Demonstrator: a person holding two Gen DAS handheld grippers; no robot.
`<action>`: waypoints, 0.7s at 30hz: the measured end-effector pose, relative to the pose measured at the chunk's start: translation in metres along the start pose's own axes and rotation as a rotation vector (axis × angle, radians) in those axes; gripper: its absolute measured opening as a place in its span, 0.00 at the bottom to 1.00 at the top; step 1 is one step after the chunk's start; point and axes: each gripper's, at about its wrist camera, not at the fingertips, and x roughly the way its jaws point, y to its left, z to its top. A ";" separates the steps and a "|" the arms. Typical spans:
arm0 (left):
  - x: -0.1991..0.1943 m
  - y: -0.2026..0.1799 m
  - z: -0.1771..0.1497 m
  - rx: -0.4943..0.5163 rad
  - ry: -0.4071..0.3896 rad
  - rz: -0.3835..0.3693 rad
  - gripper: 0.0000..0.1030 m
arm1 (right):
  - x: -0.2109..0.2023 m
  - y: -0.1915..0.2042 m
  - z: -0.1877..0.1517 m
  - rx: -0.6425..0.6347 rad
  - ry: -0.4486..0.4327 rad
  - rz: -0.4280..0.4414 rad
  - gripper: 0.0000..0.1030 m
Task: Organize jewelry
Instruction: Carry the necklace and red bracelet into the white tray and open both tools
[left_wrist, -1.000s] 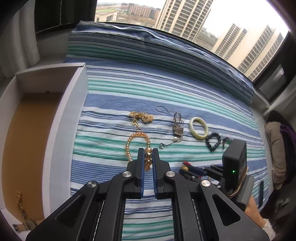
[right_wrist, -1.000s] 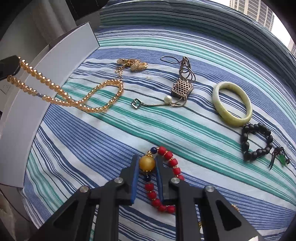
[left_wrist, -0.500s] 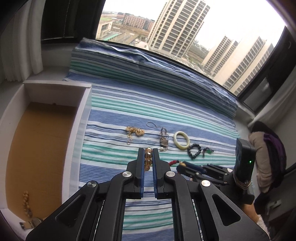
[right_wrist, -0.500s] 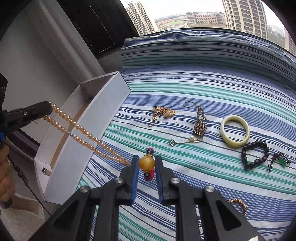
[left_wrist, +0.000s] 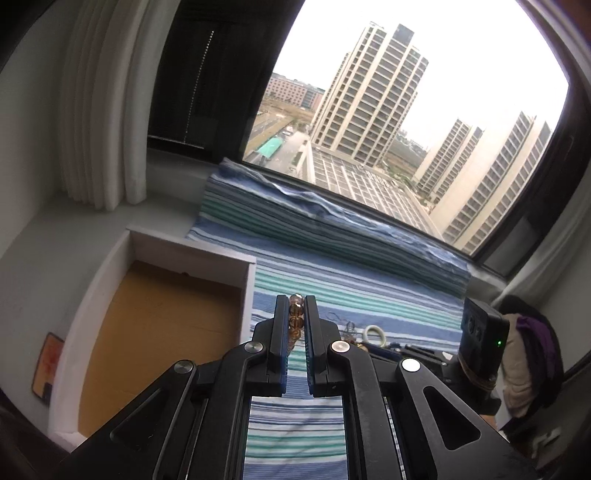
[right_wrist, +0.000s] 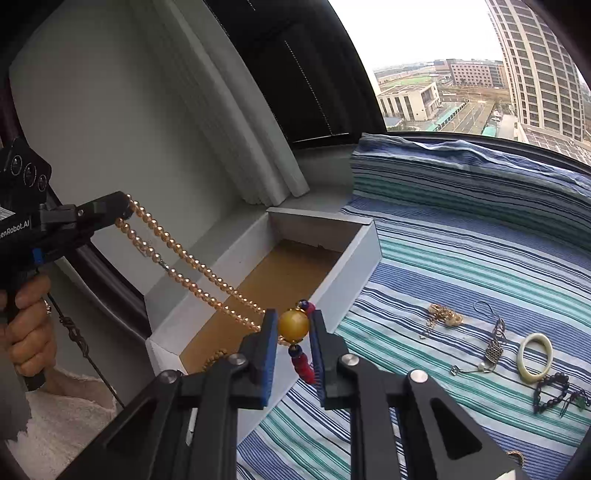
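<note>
Two loads are up at once: the left gripper (left_wrist: 294, 325) clamps the gold bead necklace (right_wrist: 192, 260), the right gripper (right_wrist: 293, 332) the red bead bracelet (right_wrist: 302, 363) by its amber ball (smooth, liable to slip). Both strands hang limp beside the white box (right_wrist: 356, 258); lower them gently inside.

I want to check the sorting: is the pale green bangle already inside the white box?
No. In the right wrist view the bangle lies on the striped cloth, apart from the white box.
</note>
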 end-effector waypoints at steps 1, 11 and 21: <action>-0.001 0.010 0.004 -0.003 -0.003 0.026 0.05 | 0.005 0.012 0.008 -0.014 0.000 0.020 0.17; 0.086 0.114 -0.041 -0.043 0.155 0.245 0.05 | 0.122 0.088 0.018 -0.069 0.122 0.066 0.17; 0.142 0.195 -0.122 -0.130 0.330 0.362 0.06 | 0.236 0.104 -0.054 -0.133 0.340 -0.071 0.17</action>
